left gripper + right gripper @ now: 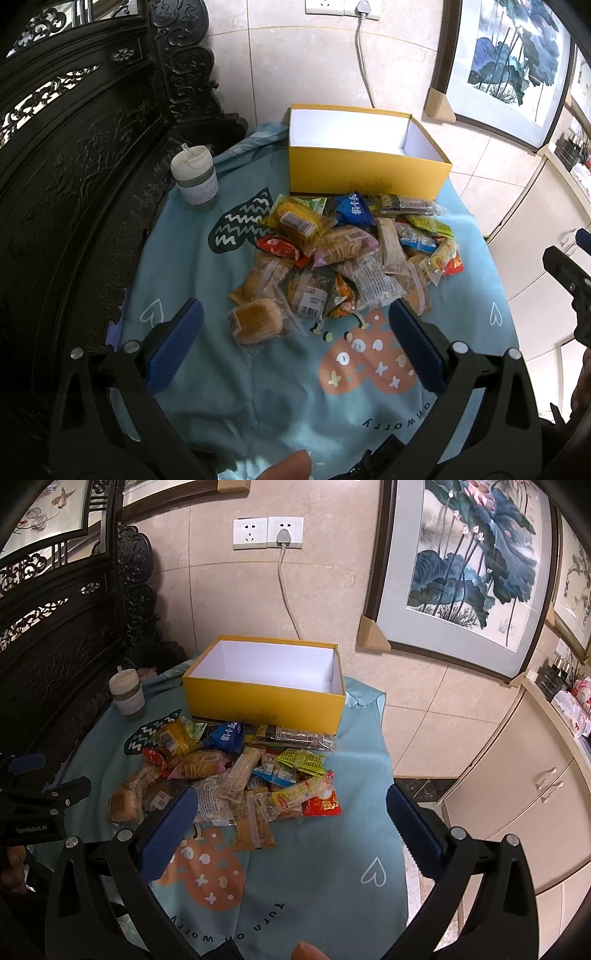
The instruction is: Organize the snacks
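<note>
Two tongs hang spread wide and empty over the near edge of the worktop (192, 258): the left tongs (295, 343) are aimed at the near side of the pile, and the right tongs (288, 823) face its right half. Neither touches a packet. Just ahead of the left tongs lies a clear-wrapped round cake (255, 321), the nearest piece of the snack pile (343, 254). That heap sits mid-cloth on the light-blue tablecloth (332, 886), its far packets touching or very close to the front wall of the yellow box (365, 173), which stands open and shows only a bare white inside.

By the look of it nothing has gone in yet, so the job is at its first pick. The next move likely calls for lowering one pair onto an outlying packet, the round cake on the left or the red sachet (323, 805) on the right, then closing gently, since the wrappers look slippery and crinkly.

Counted: one box, one lidded cup (194, 177) well left of the pile, and roughly twenty packets, overlapped too much for an exact tally
</note>
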The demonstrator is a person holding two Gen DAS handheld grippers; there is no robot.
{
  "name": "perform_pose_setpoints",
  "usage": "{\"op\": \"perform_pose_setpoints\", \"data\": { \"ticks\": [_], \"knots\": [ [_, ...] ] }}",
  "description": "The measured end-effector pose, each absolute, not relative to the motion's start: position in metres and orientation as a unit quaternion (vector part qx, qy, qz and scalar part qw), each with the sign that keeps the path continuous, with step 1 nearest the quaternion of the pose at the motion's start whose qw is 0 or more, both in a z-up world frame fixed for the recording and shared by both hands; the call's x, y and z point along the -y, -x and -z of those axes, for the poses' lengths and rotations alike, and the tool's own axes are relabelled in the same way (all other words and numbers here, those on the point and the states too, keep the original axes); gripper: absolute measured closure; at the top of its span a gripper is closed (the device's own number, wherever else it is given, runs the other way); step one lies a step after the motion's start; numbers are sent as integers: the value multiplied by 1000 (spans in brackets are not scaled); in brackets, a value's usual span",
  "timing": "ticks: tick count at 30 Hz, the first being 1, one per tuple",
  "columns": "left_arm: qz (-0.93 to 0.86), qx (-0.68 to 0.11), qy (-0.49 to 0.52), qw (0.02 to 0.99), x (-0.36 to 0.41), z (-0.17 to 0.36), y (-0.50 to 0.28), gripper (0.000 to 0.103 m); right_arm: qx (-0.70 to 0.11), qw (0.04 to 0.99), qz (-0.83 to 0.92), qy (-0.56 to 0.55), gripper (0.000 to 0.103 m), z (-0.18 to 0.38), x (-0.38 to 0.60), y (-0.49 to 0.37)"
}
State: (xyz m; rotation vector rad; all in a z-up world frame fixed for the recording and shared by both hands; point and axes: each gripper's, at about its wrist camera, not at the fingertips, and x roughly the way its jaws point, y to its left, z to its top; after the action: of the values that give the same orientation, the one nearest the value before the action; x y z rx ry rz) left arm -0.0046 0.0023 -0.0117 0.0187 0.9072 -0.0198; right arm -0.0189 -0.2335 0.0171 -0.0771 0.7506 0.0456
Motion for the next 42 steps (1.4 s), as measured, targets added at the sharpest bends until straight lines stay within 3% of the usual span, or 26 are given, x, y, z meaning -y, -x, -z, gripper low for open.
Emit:
{"op": "perform_pose_setpoints", "data": {
  "ticks": [32, 42],
  "knots": [
    [6, -448, -12, 894, -3, 13, 0, 2, -378, 925, -29, 35, 1, -11, 236, 12],
    [-47, -510, 57, 857, -53, 80, -21, 2, -462, 886, -34, 16, 1, 56, 245, -10]
  ]
}}
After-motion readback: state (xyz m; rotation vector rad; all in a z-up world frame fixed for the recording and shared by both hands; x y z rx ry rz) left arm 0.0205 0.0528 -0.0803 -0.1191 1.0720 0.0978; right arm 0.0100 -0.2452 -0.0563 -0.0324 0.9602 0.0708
